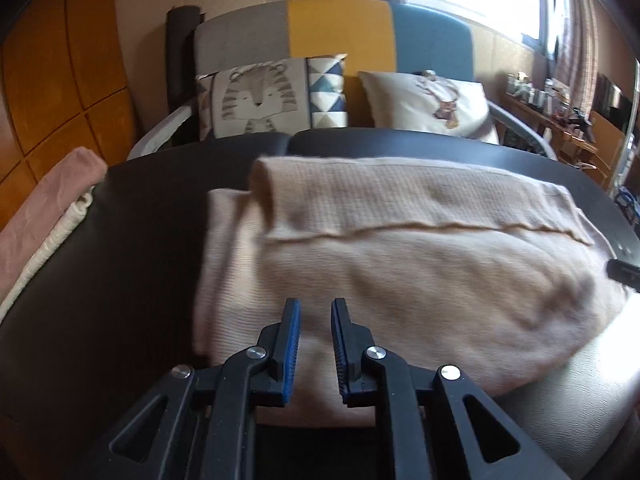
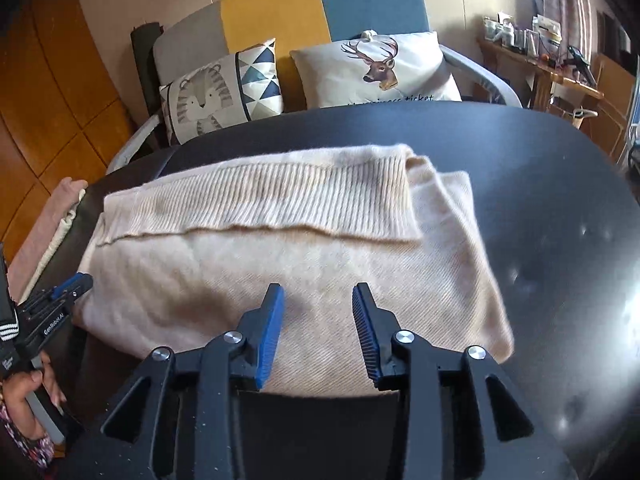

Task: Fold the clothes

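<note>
Smooth black table (image 1: pixel 132 216) fills the left wrist view, carrying a folded cream knit sweater (image 1: pixel 400 248) with its ribbed band laid along the far side. Above the sweater's near edge, the left gripper (image 1: pixel 316 308) stands slightly spread, pinching nothing.

From the right wrist, the right gripper (image 2: pixel 318 294) gapes wider over that soft sweater (image 2: pixel 280 256), empty.

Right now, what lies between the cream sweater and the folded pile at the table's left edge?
Only bare black tabletop separates the cream sweater from the folded pile; the left wrist view shows it best.
</note>
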A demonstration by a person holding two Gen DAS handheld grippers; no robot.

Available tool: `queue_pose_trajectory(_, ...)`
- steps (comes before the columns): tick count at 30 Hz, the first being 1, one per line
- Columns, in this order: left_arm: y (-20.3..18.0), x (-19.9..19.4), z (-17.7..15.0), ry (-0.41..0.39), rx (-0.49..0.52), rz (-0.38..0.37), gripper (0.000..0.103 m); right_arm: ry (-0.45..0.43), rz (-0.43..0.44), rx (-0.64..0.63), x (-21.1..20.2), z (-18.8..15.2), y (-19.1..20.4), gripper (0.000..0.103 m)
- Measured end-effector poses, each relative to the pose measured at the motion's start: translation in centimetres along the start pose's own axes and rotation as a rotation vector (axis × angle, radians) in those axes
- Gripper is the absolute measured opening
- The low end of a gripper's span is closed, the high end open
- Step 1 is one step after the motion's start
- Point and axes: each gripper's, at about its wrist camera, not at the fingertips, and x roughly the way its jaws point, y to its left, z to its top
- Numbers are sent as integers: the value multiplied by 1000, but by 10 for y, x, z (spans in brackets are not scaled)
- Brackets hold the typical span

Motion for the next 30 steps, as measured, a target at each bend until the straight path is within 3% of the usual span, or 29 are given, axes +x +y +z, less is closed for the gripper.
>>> queue_pose_trajectory(4, 24, 15, 11, 47, -57, -44, 15, 40, 52, 12, 5, 15, -11, 41)
queue_pose_trajectory(5, 31, 18, 14, 55, -75, -70, 15, 53, 49, -1, 6, 18, -13, 46)
queue_pose_trajectory(6, 39, 21, 18, 64, -93, -96, 15, 65, 44, -15, 7, 21, -16, 60)
queue_pose_trajectory(7, 45, 24, 22, 74, -109, -116, 15, 78, 39, -28, 8, 24, -18, 64)
queue_pose_trajectory(10, 66, 33, 38, 97, -158, -191, 15, 70, 74, 4, 2, 33, -36, 65)
queue_pose_trajectory(12, 75, 36, 47, 100, -158, -200, 17, 74, 81, 42, 0, 39, -50, 69)
queue_pose_trajectory(15, 85, 46, 60, 136, -137, -220, 20, 97, 53, 72, 0, 46, -69, 75)
queue_pose_trajectory(20, 100, 60, 70, 206, -154, -268, 22, 140, -15, 60, 7, 48, -84, 76)
queue_pose_trajectory(24, 108, 52, 70, 149, -197, -235, 22, 63, 72, 113, -5, 44, -77, 76)
queue_pose_trajectory(26, 101, 41, 68, 88, -235, -310, 22, 1, 151, 124, -10, 42, -64, 75)
queue_pose_trajectory(30, 50, 35, 52, 60, -231, -443, 22, -69, 360, 72, 8, 29, 9, 67)
